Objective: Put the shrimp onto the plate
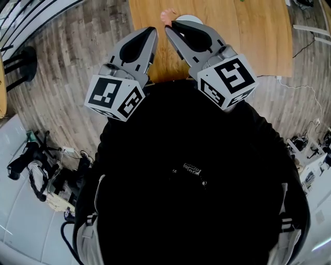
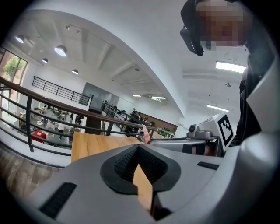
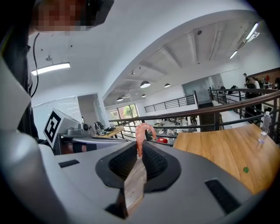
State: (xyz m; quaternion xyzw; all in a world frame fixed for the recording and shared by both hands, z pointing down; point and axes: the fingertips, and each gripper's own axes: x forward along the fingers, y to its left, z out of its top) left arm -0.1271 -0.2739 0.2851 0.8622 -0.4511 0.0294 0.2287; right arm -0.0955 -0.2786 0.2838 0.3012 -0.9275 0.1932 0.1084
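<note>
A pink curled shrimp point(image 3: 142, 131) sticks up from the tips of my right gripper point(image 3: 139, 151), which is shut on it. From the head view the shrimp point(image 1: 166, 16) shows at the tip of the right gripper point(image 1: 169, 29), over the near edge of the wooden table point(image 1: 258, 36). A white plate point(image 1: 189, 19) lies just beyond, mostly hidden behind that gripper. My left gripper point(image 1: 152, 31) is close beside the right one, its tips together with nothing in them. In the left gripper view its jaws point(image 2: 139, 147) are shut, and the shrimp point(image 2: 146, 136) shows at the right gripper's tip.
Both grippers are held high in front of the person's dark torso. A small clear bottle point(image 3: 262, 131) stands on the table's far side. A black stool point(image 1: 20, 64) stands on the wood floor at left. Cables and gear point(image 1: 46, 171) lie lower left, and a white cable point(image 1: 300, 88) at right.
</note>
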